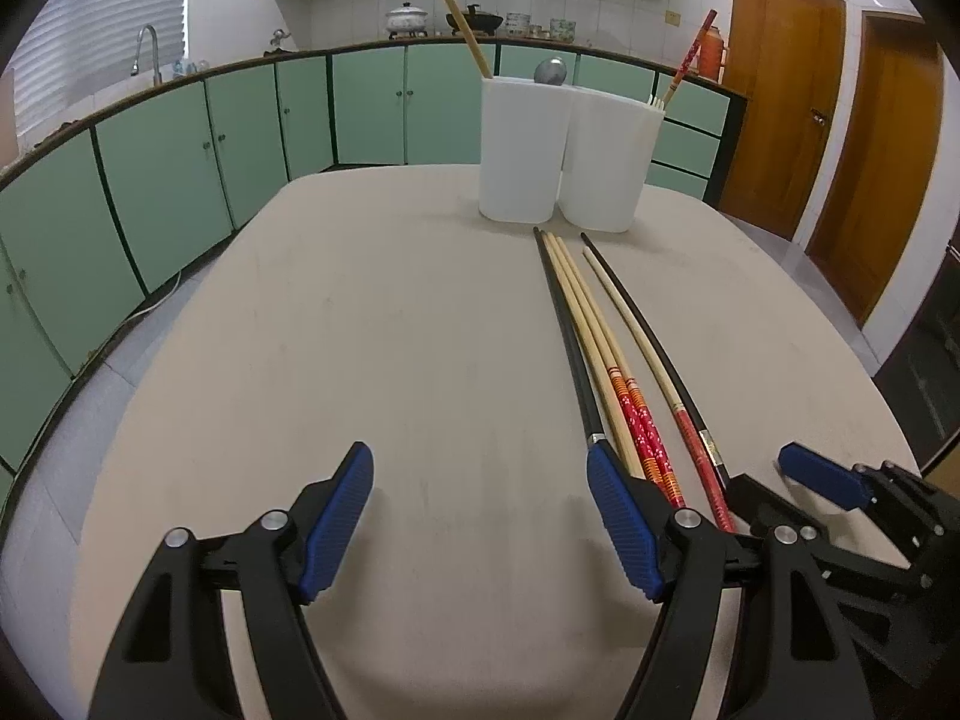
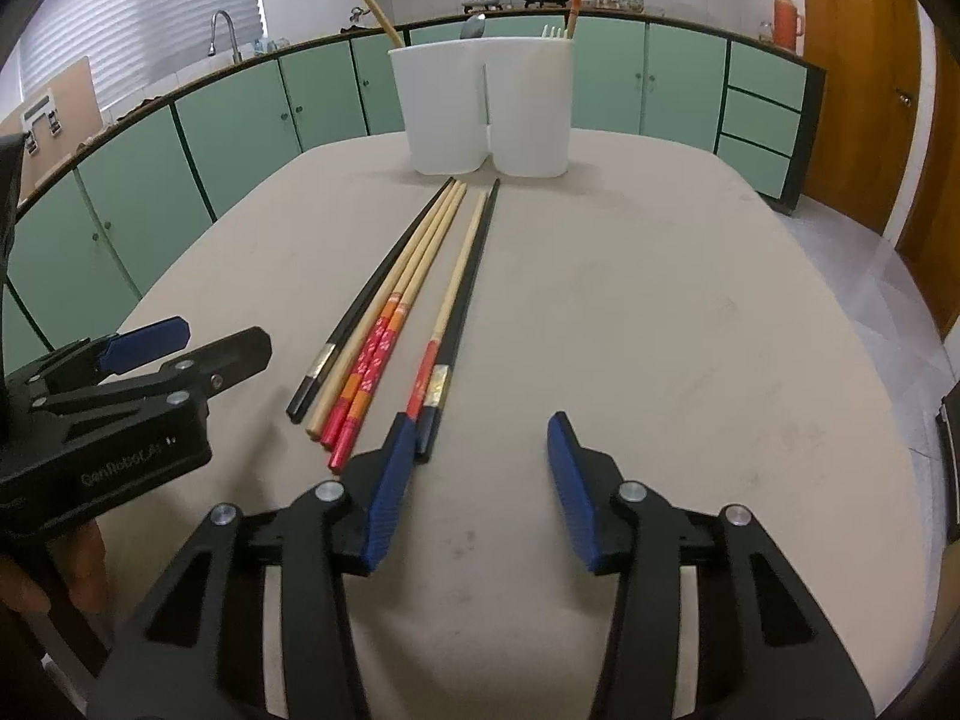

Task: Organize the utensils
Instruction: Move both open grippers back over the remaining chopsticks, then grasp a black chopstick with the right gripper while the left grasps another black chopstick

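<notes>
Six chopsticks (image 2: pixel 414 300) lie on the desk (image 2: pixel 660 330), long axes running toward the white holder (image 2: pixel 480 108) at 12 o'clock. Right gripper (image 2: pixel 480 480) is nearer, its released fingers empty, handle ends at 11 o'clock. Left gripper (image 1: pixel 480 516) is also released.

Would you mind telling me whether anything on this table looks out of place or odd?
Six chopsticks lie loose on the table before the white holder, unmatched: two black ones are split apart. Nothing looks spilled or damaged. Both grippers, left and right, are open and empty.
</notes>
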A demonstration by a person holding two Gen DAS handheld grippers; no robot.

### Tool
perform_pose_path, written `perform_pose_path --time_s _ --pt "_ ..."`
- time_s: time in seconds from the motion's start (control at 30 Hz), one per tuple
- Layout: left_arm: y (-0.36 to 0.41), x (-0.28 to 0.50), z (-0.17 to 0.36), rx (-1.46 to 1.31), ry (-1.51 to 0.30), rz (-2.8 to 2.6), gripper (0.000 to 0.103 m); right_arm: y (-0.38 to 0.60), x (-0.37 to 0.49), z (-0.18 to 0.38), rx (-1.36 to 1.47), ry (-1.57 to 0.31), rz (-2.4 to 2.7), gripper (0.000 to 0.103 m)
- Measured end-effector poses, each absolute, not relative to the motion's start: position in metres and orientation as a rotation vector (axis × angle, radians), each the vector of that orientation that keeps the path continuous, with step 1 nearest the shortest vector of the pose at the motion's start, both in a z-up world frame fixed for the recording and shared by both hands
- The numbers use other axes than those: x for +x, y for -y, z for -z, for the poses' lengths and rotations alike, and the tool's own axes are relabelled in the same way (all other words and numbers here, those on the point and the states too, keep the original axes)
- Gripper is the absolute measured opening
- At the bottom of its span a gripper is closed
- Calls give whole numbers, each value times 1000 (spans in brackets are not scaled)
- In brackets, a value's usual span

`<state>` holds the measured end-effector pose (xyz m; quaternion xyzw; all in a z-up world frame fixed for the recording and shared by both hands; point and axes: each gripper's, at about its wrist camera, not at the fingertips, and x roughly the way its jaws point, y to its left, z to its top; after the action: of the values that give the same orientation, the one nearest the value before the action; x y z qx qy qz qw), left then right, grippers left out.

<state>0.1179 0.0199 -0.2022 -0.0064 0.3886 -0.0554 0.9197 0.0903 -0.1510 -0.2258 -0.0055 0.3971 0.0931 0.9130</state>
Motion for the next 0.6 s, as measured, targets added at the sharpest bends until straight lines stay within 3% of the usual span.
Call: perform_pose_path --time_s 0.3,0.47,0.6 --pt "-21 117 202 -26 -801 111 72 142 89 226 -59 -819 -191 36" --pt "-21 116 202 -25 -800 112 72 142 91 226 -78 -816 -179 21" --pt "-22 115 202 -23 -803 111 72 143 91 226 -67 -816 -178 21"
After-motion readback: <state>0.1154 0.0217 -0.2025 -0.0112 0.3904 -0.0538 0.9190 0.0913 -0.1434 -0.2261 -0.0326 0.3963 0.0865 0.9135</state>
